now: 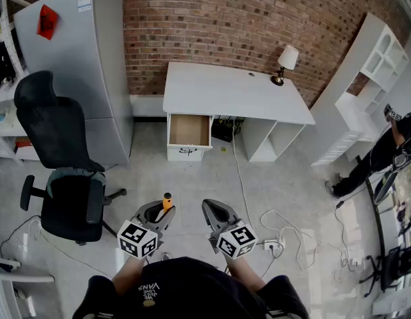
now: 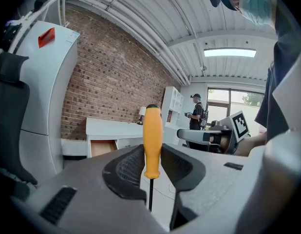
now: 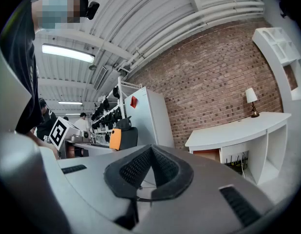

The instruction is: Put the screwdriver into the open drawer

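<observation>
Left gripper (image 1: 157, 212): fingers pinch the screwdriver (image 2: 153, 140) by its handle and hold it upright. The handle is smooth, round and orange with a black cap on top. A thin dark shaft points down between the black, mesh-textured pads.

Right gripper (image 1: 219, 212): fingers pressed together at the tips, nothing between them (same dimpled black pads).

Drawer (image 1: 189, 130): at 12 o'clock from the grippers, well apart. It is pulled open under the left end of the white table (image 1: 232, 92), with a white front and a pale wood-coloured bottom.

Around:
- A black office chair (image 1: 62, 171) at 10 o'clock, with a grey fridge (image 1: 92, 58) behind it.
- A small lamp (image 1: 285, 62) on the table's far right edge, against the brick wall.
- A white shelf unit (image 1: 365, 78) at 2 o'clock, with a person (image 1: 378, 158) near it.
- White cables (image 1: 285, 224) loop over the floor at 3 o'clock. One strand runs up toward the table, right of the drawer.

Pale grey floor (image 1: 192, 178) lies open between the grippers and the drawer front.
</observation>
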Tool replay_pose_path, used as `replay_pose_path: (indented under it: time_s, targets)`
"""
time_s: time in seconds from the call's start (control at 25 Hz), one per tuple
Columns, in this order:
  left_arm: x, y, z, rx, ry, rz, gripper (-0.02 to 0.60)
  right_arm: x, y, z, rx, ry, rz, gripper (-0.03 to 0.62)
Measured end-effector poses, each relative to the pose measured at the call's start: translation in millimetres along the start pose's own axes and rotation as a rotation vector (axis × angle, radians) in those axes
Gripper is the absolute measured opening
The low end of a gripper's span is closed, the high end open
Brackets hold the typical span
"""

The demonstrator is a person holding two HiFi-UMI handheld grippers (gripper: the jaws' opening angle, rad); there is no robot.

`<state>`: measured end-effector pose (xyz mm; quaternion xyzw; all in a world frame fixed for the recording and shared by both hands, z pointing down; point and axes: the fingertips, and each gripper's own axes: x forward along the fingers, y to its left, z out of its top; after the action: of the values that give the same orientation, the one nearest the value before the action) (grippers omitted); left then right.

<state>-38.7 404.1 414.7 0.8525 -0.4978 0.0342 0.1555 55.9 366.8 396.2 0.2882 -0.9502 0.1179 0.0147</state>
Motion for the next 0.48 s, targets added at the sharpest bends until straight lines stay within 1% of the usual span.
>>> replay_pose_path:
  time_s: [0.32,0.48]
  targets:
    - [-3.5,27.1,1.6,0.000,0.011,-0.027,0.106,24.5,6.9,1.8,-0.020,-0.018,-0.027,-0.005]
    - [-5.1,40.7,3.8,0.004,0.024,-0.052,0.106,39.1,11.3,5.7,-0.007,-0.041,-0.040,-0.005]
